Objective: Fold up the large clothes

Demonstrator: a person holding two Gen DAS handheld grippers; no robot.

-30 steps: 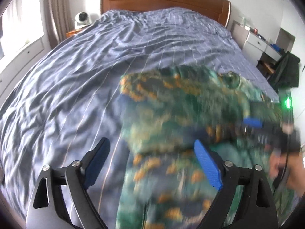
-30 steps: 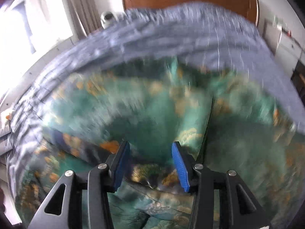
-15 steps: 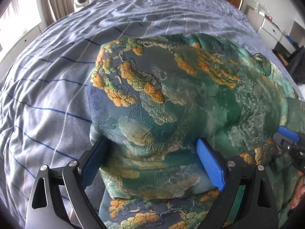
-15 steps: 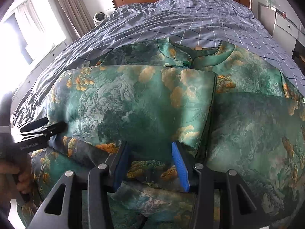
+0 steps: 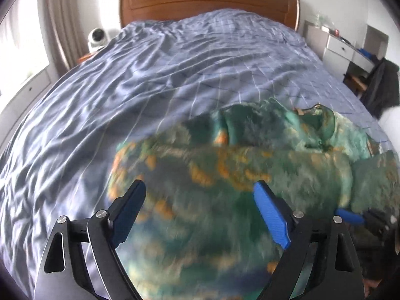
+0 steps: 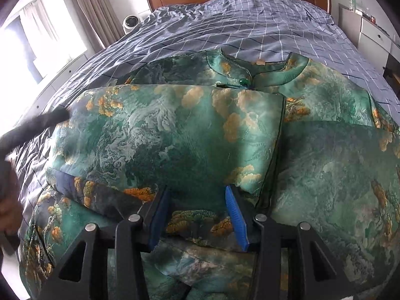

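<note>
We see a green silk robe w/ orange pine print & mandarin collar (image 6: pixel 200 135) lying folded on the blue checked bedsheet (image 6: pixel 250 25), collar toward 12 o'clock. Our right claw (image 6: pixel 197 215) is partly open, its blue pads either side of a fabric fold at 6 o'clock. Our left claw (image 5: pixel 200 215) is spread wide above the blurred cloth, holding nothing.

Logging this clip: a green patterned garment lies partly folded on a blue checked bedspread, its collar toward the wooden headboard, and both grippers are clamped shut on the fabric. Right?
Not quite: neither gripper is shut. The left gripper is wide open above the garment in the left wrist view, and the right gripper shows open too in the right wrist view. The bedspread, collar and headboard are as stated.
</note>
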